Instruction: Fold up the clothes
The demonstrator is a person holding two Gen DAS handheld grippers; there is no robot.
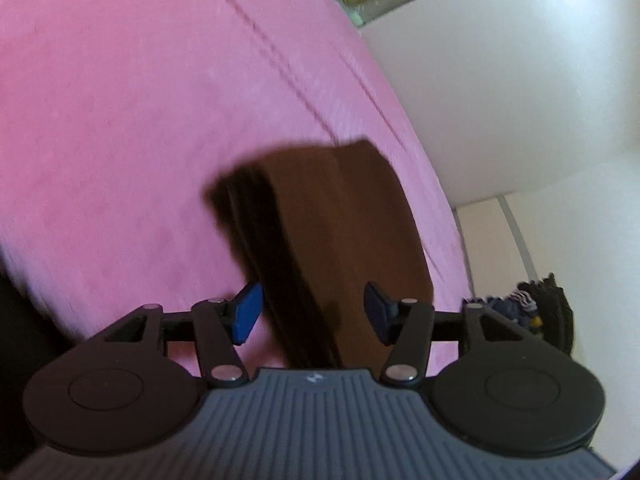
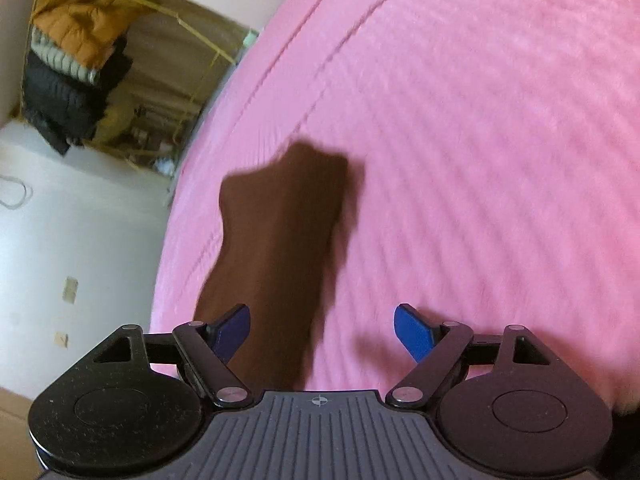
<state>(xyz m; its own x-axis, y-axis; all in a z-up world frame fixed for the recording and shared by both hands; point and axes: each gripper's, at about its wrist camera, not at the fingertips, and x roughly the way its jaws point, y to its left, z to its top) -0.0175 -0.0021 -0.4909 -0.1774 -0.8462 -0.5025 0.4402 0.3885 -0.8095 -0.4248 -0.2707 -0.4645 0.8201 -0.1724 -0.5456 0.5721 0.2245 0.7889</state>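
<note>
A brown folded garment (image 1: 340, 220) lies on the pink bed cover (image 1: 120, 120) near the bed's right edge, with dark layered folds along its left side. My left gripper (image 1: 314, 316) hovers over the near end of it, jaws apart, the blue pads (image 1: 248, 314) not pressing the cloth. In the right wrist view the same brown garment (image 2: 280, 220) lies lengthwise near the left edge of the pink cover (image 2: 480, 160). My right gripper (image 2: 322, 334) stands wide open. Its left pad (image 2: 232, 332) is over the garment's near end and its right pad is over bare cover.
White floor (image 2: 80, 220) lies beside the bed, with a thin cable (image 2: 16, 196) on it. An open closet holds stacked orange, grey and black jackets (image 2: 76, 64). A dark heap of clothes (image 1: 536, 308) sits on the floor by the white wall (image 1: 500, 80).
</note>
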